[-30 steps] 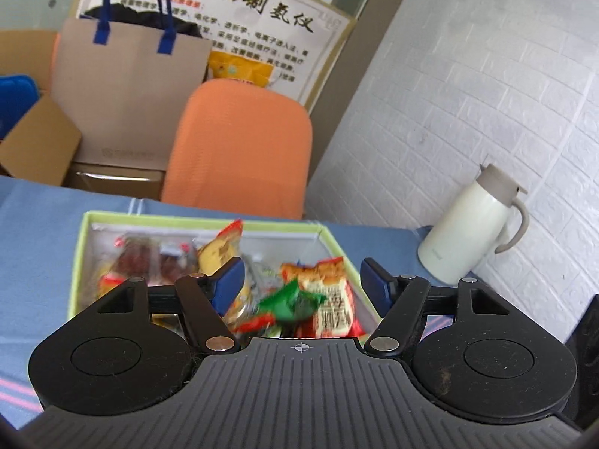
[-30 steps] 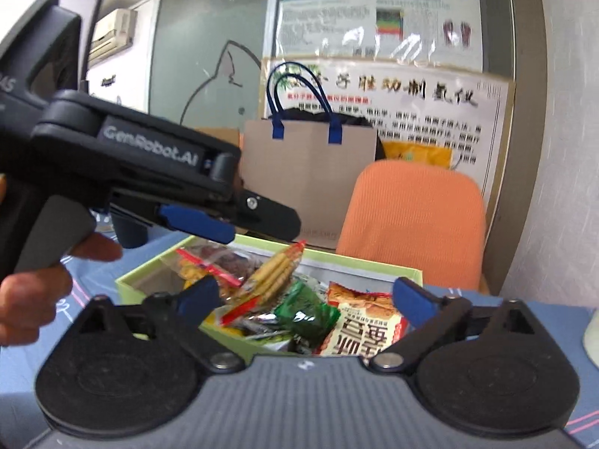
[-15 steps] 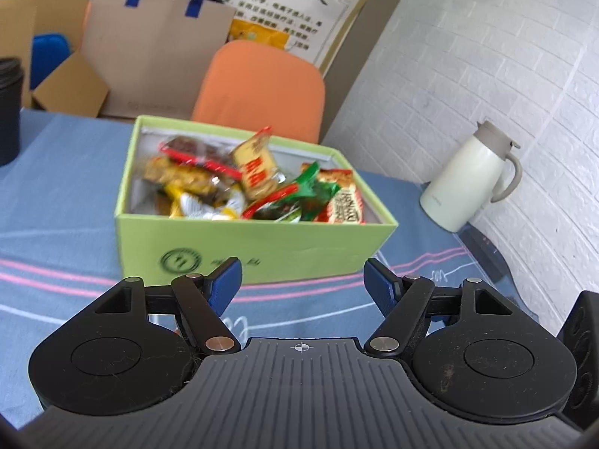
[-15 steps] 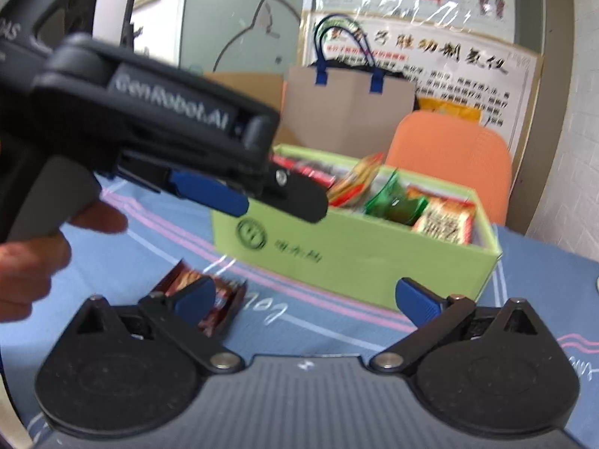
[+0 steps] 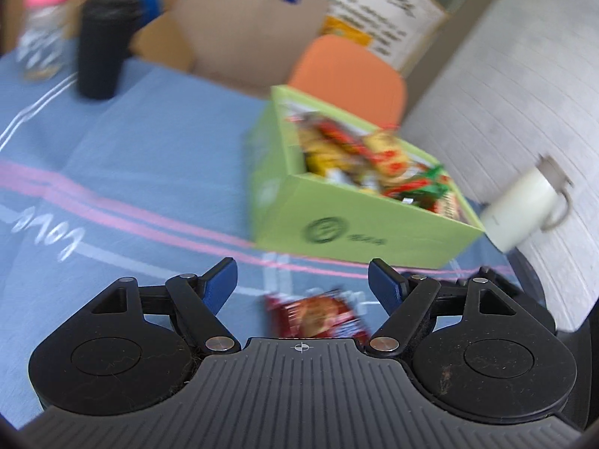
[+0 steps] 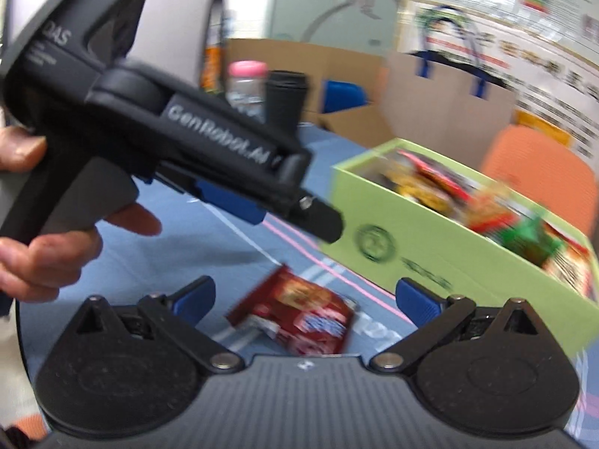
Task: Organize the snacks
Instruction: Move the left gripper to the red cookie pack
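A green box point(image 5: 359, 220) point(image 6: 449, 247) full of mixed snack packets stands on the blue tablecloth. A dark red snack packet point(image 5: 314, 316) point(image 6: 295, 318) lies flat on the cloth in front of the box. My left gripper point(image 5: 303, 280) is open and empty, with the packet low between its fingers. My right gripper point(image 6: 305, 295) is open and empty, just above the same packet. The left gripper's body point(image 6: 179, 142), held by a hand, crosses the right wrist view above the packet. Both views are blurred.
A black cup point(image 5: 103, 45) point(image 6: 284, 101) and a pink-capped clear bottle point(image 5: 45, 30) point(image 6: 245, 86) stand at the table's far left. A white jug point(image 5: 524, 205) stands right of the box by the white wall. An orange chair point(image 5: 352, 71) and cardboard boxes stand behind.
Both grippers have pulled back from above the box and dropped toward the cloth in front of it. The red packet now lies between the fingers of each. Both stayed open.
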Motion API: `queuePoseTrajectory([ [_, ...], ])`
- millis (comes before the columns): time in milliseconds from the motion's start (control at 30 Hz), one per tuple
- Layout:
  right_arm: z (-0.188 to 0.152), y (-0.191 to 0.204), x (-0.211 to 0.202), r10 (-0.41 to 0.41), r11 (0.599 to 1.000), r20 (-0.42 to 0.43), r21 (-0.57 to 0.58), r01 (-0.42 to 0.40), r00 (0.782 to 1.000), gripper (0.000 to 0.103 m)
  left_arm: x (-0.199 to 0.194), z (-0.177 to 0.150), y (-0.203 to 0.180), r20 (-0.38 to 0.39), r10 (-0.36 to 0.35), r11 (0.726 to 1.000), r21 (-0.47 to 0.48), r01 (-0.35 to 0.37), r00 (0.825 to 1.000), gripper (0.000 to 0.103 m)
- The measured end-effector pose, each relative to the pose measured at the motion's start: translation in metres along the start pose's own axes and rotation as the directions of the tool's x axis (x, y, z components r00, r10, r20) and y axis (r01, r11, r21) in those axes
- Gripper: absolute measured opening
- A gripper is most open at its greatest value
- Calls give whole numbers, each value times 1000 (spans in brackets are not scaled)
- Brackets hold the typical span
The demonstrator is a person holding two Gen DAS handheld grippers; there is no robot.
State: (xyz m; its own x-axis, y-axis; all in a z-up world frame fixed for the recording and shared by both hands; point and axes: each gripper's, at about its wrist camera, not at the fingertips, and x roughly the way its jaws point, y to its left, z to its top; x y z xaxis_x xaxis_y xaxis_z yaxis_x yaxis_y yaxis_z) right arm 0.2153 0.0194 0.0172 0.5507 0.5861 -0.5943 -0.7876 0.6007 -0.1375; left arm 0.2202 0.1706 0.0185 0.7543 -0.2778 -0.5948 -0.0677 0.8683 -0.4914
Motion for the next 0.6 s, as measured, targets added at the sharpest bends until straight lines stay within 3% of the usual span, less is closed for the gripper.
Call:
queuePoseTrajectory([
  [100, 7, -3, 25, 55, 998, -32, -12, -55, 998, 102, -7, -8, 30, -10, 22, 995, -94, -23, 1000, 64],
  [167, 8, -8, 43, 131, 991, -70, 40, -128, 989, 102, -12, -11, 42, -9, 39, 991, -130, -40, 999, 64],
  [233, 4, -10, 53, 155, 986, -103, 81, -147, 982, 102, -17, -13, 48, -6, 45, 988, -149, -45, 999, 64],
  [433, -20, 4, 24, 97, 984, -112, 163, -78, 989, 102, -25, -17, 44, 5, 15, 990, -138, -15, 1000, 66],
  [600, -37, 23, 4, 28, 985, -100, 174, -10, 995, 102, -13, -27, 20, -41, -54, 993, -105, 50, 998, 67],
])
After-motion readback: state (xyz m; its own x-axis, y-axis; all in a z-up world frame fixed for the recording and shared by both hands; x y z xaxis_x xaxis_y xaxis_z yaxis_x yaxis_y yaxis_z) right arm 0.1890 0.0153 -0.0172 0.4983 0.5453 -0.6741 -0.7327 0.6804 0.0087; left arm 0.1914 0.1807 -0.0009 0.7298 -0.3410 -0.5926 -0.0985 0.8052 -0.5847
